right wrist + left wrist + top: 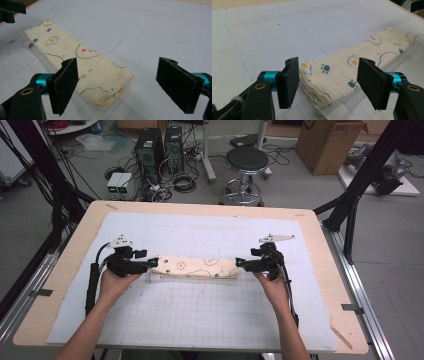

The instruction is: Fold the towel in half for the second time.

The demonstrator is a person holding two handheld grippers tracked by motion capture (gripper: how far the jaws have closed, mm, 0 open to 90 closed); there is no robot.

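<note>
A cream cloth printed with fried eggs and paw prints lies folded into a long strip across the white grid mat. My left gripper is at the strip's left end. In the left gripper view its jaws stand open, with the cloth's folded end between them and untouched. My right gripper is at the strip's right end. In the right gripper view it stands wide open, and the cloth's end lies nearer its left jaw, touching neither pad.
The mat covers most of a wooden table. Beyond the far edge stand a round stool, computer towers with cables, and a cardboard box. Black frame poles rise at the right.
</note>
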